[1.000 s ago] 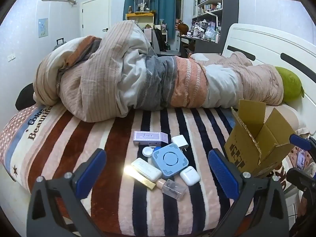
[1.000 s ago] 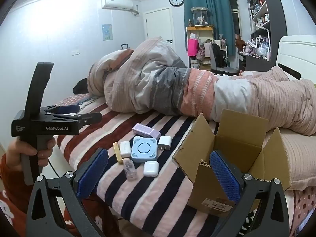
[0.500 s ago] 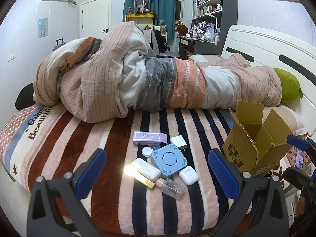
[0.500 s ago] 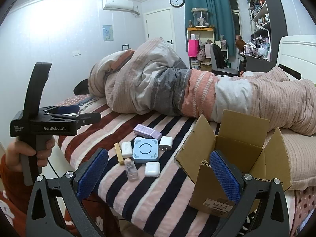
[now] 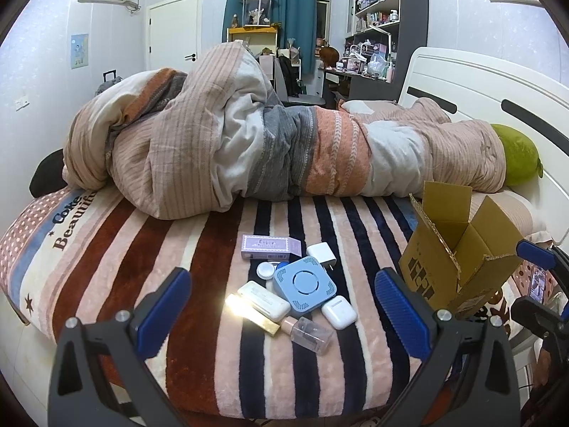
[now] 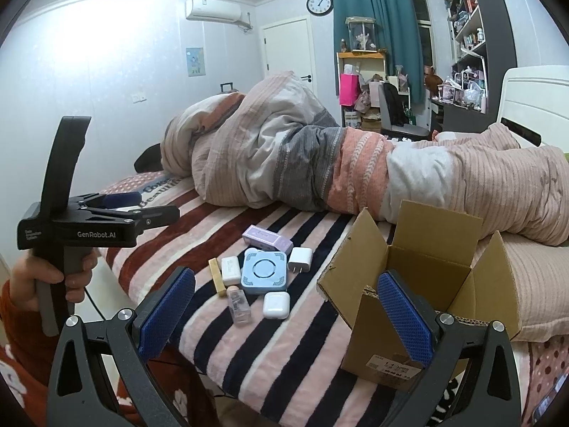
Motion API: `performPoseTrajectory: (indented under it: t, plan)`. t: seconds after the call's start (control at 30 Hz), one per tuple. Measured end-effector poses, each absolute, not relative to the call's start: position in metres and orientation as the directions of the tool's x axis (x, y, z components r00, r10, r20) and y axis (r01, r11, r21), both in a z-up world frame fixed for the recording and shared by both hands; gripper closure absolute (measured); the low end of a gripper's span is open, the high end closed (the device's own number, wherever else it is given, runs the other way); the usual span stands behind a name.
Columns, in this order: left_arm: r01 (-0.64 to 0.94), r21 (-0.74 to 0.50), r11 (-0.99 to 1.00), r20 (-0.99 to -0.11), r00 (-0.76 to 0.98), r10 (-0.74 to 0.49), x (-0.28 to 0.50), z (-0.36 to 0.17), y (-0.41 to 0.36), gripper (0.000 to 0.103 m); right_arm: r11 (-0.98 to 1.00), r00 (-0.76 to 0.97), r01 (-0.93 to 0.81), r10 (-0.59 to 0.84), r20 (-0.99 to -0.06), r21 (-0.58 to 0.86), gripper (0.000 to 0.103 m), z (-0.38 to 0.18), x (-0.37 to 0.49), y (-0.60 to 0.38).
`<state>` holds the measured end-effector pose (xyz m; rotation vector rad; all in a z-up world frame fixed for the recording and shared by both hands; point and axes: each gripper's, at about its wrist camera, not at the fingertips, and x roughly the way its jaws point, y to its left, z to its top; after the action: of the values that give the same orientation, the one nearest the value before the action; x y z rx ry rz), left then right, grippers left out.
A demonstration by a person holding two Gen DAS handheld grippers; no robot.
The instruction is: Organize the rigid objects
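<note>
Here, both grippers hover off the near edge of the striped plush bed (image 5: 149, 249); the left gripper (image 5: 281, 306) and the right gripper (image 6: 286, 311) each hold blue-padded fingers spread wide, gripping nothing. A square light-blue plastic device (image 5: 305, 282) lies mid-cluster, touching a white earbud case (image 5: 339, 312), a clear glass bottle (image 5: 308, 331) and a lilac rectangular box (image 5: 270, 246); the open brown cardboard box (image 6: 423, 284) stands just right of them.

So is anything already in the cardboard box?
No: in the right wrist view the cardboard box shows only bare inner walls, and the small items, such as the blue square device, lie on the blanket.
</note>
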<state>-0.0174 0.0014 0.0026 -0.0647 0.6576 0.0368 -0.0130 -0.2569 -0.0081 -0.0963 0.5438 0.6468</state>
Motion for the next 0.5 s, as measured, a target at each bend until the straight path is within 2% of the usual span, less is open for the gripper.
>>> performPoseTrajectory:
  t: [0.5]
  plan:
    - [-0.048,-0.051,0.998,-0.613,0.79,0.007,-0.0225,0.0016,-0.001,0.0,0.799,0.665,-0.596,0.548,-0.507,0.082,0.0,-0.0063,-0.0157,-0.2573]
